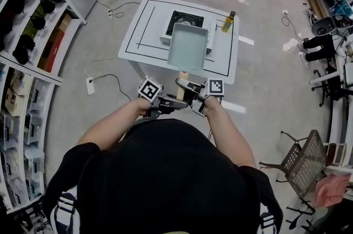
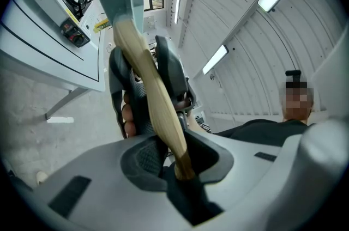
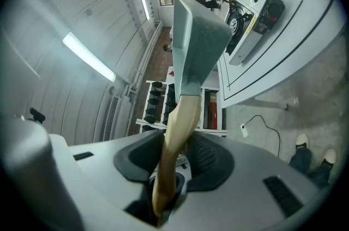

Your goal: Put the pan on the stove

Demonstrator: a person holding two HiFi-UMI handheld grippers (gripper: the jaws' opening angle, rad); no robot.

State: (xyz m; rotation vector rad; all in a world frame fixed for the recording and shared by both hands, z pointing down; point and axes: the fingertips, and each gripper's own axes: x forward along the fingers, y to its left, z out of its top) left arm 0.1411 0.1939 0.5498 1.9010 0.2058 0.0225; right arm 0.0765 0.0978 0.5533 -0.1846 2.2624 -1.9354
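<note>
My left fingers (image 2: 143,158) and right fingers (image 3: 210,154) are both clamped on the wooden handle (image 2: 147,83) of the pan (image 1: 188,46), held level over the stove (image 1: 185,20). It looks stiff and front-heavy, so 2 grips on the handle steady it

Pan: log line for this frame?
pan in air, not yet on stove | wooden handle gripped by left tool and right tool

No text is legible anywhere; the gripper cubes (image 1: 149,89) bear only black-and-white square patterns.
</note>
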